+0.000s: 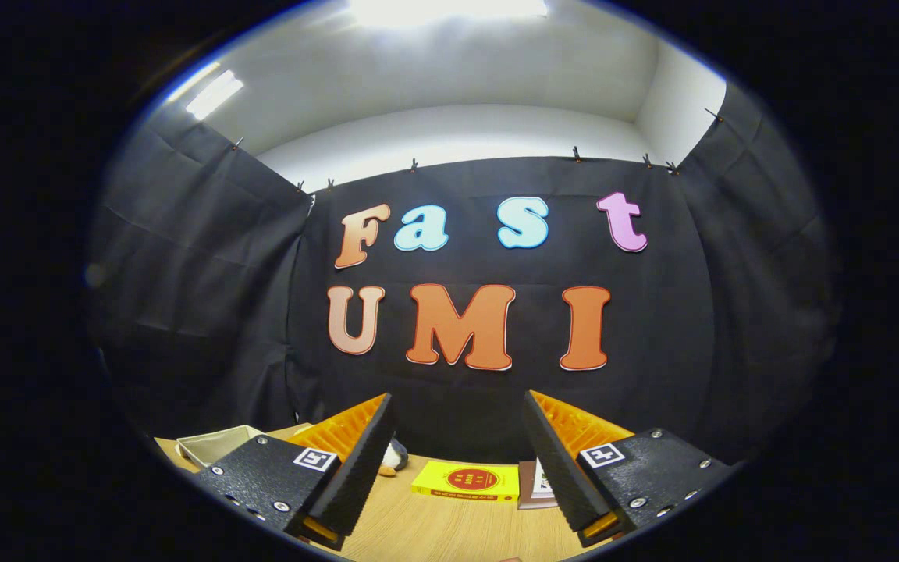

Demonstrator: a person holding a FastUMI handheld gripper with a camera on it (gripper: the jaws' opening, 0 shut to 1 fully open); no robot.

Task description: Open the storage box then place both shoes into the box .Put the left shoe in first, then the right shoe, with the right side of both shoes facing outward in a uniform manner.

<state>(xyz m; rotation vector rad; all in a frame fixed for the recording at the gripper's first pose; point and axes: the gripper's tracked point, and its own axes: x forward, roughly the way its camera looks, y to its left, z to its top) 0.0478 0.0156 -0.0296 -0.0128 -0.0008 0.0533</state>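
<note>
Fingers stand wide apart around nothing; my gripper points level at the wall. Low in the frame, a yellow book lies just ahead between them on the table. At lower left, beyond the left finger, sits a pale open box, probably the storage box. I see no shoes, so I judge I must tilt down and swing left.

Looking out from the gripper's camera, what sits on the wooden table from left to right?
Open pale shallow box → small grey-and-white soft thing with an orange bit, partly hidden by a finger → yellow book with a red circle → darker book. The gripper is open, holding nothing.
</note>
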